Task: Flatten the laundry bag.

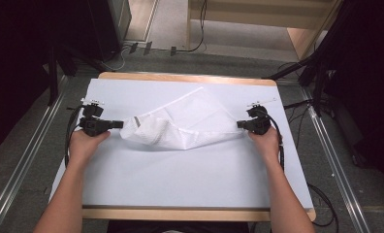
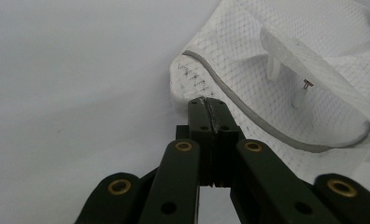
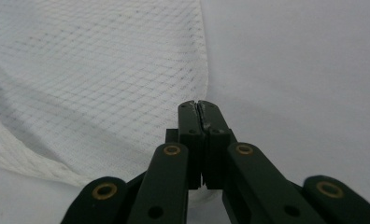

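A white mesh cloth (image 1: 180,121) lies rumpled across the middle of the white-covered table (image 1: 180,179), folded over itself. My left gripper (image 1: 120,124) meets its left end, jaws pressed together with a thin edge of fabric pinched at the tips (image 2: 210,101). My right gripper (image 1: 239,124) is shut on the cloth's tapering right corner. In the left gripper view the cloth (image 2: 286,74) shows a grey curved band (image 2: 248,116) and a white tag (image 2: 290,51). In the right gripper view the mesh (image 3: 103,70) spreads left of the closed jaws (image 3: 198,103).
The table's wooden rim (image 1: 180,213) runs along the near edge. Metal rails (image 1: 30,160) flank the table on the floor, and cables (image 1: 321,199) trail at the right. Dark stands (image 1: 321,73) rise at the back corners.
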The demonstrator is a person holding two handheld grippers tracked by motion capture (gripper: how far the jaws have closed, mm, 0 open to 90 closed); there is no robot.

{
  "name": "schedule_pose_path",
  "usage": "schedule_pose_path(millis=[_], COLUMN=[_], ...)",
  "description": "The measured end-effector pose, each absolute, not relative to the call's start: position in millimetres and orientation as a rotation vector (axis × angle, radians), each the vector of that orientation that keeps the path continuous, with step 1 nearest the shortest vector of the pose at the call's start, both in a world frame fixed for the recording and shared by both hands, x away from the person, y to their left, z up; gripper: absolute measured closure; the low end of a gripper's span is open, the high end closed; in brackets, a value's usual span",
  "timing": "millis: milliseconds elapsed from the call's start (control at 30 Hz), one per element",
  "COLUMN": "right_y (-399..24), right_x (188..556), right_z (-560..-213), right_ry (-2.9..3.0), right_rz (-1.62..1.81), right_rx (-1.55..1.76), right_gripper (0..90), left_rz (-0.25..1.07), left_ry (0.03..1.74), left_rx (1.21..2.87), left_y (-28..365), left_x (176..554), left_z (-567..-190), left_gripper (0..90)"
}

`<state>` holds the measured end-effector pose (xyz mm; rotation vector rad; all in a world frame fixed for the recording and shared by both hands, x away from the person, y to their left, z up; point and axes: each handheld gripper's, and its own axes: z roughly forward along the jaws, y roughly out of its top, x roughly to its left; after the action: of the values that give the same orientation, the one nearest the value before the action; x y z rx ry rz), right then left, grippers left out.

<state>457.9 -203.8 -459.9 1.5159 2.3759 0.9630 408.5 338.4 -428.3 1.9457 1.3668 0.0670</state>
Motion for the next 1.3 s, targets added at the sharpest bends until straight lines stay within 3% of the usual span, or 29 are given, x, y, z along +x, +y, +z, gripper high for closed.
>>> schedule_pose_path(millis=[200,467,1300], right_y=[-200.9,-190.3,-161.1], right_x=[457.8,455.5,439.4], right_z=[-454.0,-444.4,-451.6], right_ry=[2.352,2.371,2.476], right_rz=[0.993,1.045,1.016], right_rx=[1.485,1.424,1.327], right_gripper=[78.1,75.2,70.8], left_rz=[0.093,0.075,0.038], left_ry=[1.379,1.367,1.254], left_rx=[1.952,1.934,2.053], left_y=[341.1,333.9,268.9], left_x=[402.1,395.8,433.5], left_z=[-423.1,-402.7,-408.3], left_gripper=[77.3,60.3,54.9])
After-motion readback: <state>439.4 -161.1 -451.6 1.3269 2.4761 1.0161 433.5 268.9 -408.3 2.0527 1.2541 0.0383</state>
